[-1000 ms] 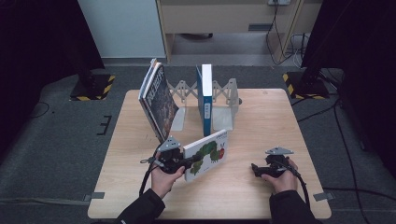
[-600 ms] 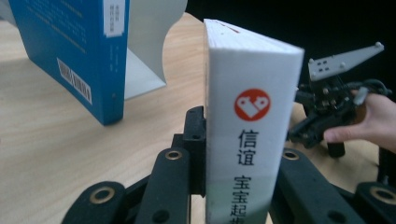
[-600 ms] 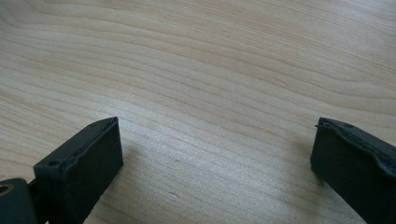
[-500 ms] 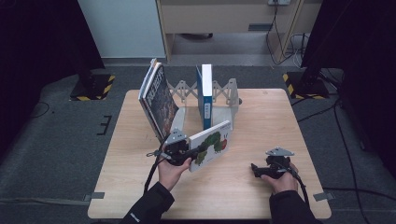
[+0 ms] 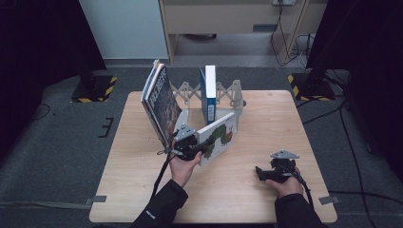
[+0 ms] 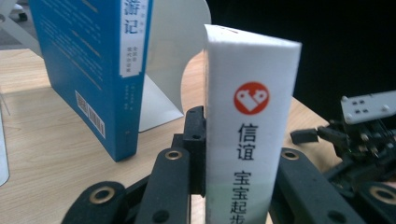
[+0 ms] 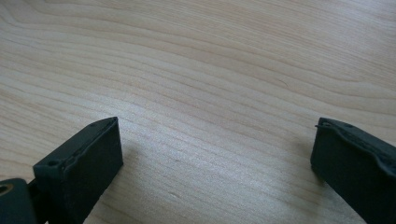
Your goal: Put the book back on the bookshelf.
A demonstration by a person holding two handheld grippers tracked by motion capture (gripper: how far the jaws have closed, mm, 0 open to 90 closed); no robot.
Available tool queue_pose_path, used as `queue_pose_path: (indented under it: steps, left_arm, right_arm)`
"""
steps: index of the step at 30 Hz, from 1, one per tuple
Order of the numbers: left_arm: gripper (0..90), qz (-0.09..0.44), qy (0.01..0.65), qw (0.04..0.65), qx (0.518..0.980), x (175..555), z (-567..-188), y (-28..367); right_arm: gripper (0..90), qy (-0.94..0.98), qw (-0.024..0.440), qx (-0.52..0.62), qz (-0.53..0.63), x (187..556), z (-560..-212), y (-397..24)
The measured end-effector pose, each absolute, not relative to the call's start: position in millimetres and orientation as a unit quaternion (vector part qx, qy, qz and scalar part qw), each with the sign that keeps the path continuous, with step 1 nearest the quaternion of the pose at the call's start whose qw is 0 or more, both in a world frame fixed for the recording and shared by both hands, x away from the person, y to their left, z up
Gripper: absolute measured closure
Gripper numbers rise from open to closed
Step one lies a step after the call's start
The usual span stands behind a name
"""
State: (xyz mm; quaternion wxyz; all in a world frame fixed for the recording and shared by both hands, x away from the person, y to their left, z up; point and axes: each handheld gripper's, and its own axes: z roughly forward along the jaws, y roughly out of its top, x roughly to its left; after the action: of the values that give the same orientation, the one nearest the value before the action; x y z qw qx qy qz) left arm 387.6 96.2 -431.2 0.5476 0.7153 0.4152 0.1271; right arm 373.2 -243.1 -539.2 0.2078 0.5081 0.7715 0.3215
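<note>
The white hardcover picture book with a green caterpillar on its cover stands tilted on the wooden table, just near of the white expanding book rack and right of the dark-covered book leaning at the rack's left end. In the left gripper view its white spine with a red round logo and black characters rises upright between the black jaws, with the blue paperback standing in the rack on the far left and a white bookend plate behind it.

The book looks stiff and flat, a rigid board cover that will not sag; it is probably of moderate weight for its size, and the glossy cover may be somewhat slippery. The spine edge, where the left gripper has it, seems the soundest place to hold, since the thickness there gives the pads two parallel faces; a hold far out at a corner would likely let it swing.

The left gripper's fingers are clamped on the book's spine end, one on each cover face, set as narrow as the book's thickness allows. The right gripper rests on the table at the near right, well apart from the book; its fingers stand wide apart over bare wood, with nothing between them
</note>
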Motion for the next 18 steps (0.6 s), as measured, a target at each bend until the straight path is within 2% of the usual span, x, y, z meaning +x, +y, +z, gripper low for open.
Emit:
queue_pose_path:
  steps: [18]
  left_arm:
    - [74.7,0.156,0.425,0.550,0.702,409,-433,76]
  right_arm:
    - [2.4,0.772,0.208,0.508,0.321,373,-539,-243]
